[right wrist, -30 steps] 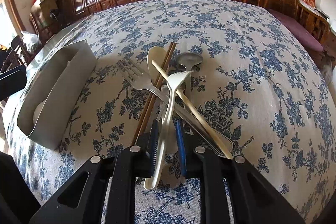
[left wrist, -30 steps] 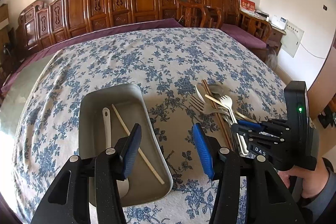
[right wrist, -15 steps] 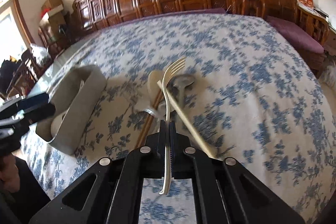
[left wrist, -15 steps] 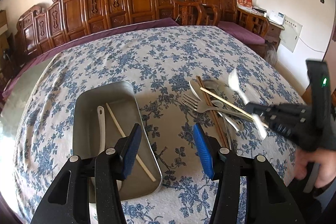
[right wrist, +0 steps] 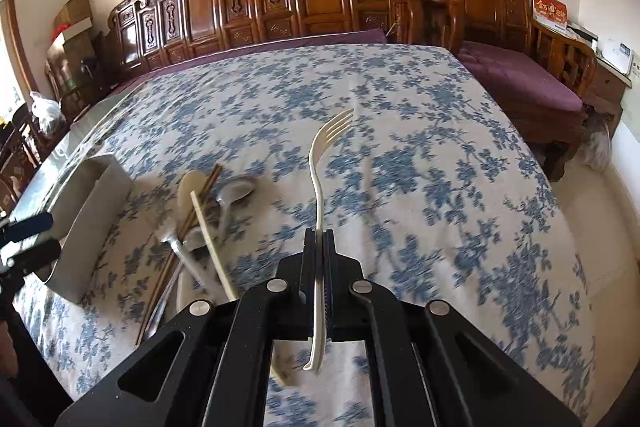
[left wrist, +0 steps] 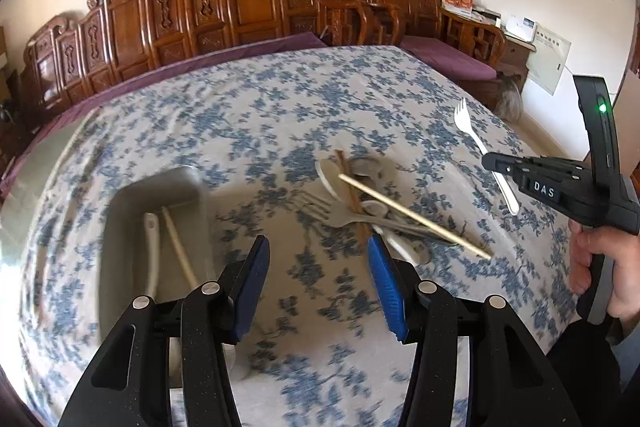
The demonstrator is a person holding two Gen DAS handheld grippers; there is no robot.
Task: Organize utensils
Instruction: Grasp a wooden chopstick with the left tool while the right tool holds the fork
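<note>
1. Right gripper [right wrist: 320, 239]: jaws closed flat on the handle of a white plastic fork [right wrist: 320, 171]. Fork is lifted clear of the cloth, tines pointing forward and up, long axis in line with the fingers.
2. Left gripper [left wrist: 318, 281]: jaws wide apart, nothing held, hovering above the tablecloth [left wrist: 256, 115] between tray and pile.
3. Key relation: grey tray [left wrist: 120, 211] lies to the left of the fork, beyond the utensil pile [left wrist: 372, 203]. Tray's long axis runs away from the cameras, so the fork likely needs little turning.
4. Tray holds a white spoon [left wrist: 152, 247] and one pale chopstick [left wrist: 178, 247].
5. Obstacles, judged: the carry passes over the pile, and the left gripper sits close to the route.
</note>
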